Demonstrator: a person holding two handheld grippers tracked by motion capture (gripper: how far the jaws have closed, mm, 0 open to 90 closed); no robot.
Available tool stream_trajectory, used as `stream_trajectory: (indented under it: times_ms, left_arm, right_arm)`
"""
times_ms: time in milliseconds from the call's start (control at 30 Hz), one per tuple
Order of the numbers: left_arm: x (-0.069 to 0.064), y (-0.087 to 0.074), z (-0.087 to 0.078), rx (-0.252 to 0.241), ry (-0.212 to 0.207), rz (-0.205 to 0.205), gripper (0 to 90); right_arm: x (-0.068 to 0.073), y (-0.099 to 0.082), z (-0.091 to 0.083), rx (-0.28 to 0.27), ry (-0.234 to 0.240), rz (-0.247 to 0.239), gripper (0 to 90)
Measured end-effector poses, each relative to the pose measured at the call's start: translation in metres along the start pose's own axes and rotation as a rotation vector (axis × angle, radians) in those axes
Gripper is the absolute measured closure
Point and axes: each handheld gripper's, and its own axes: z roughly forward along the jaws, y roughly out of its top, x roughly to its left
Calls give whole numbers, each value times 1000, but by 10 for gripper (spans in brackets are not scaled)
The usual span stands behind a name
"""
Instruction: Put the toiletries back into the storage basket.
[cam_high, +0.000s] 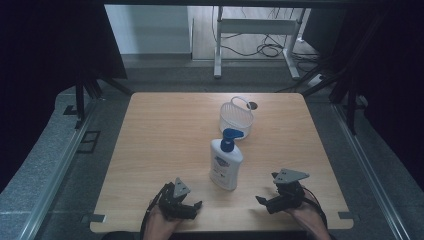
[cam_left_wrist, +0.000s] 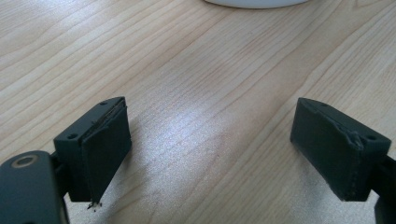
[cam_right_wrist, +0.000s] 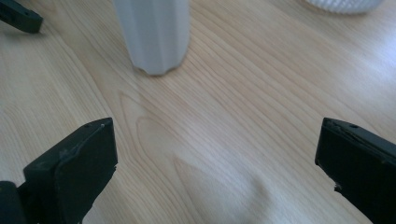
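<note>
A white pump bottle (cam_high: 226, 161) with a blue top stands upright near the centre of my wooden table (cam_high: 160, 135). A white mesh basket (cam_high: 236, 118) sits just beyond it, at about one o'clock. At seven o'clock my left gripper (cam_high: 192, 207) rests released, jaws wide; at four o'clock my right gripper (cam_high: 264, 202) likewise.

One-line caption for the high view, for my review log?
Pump bottle stands before a white basket on a wooden table; left hand-held gripper and right hand-held gripper rest open.
</note>
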Motion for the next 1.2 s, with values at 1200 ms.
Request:
stream_trajectory:
  times_ms: [1200]
  left_arm:
    - [0,0,0,2,2,5,117]
  right_arm:
    - [19,75,16,-124,113,4,0]
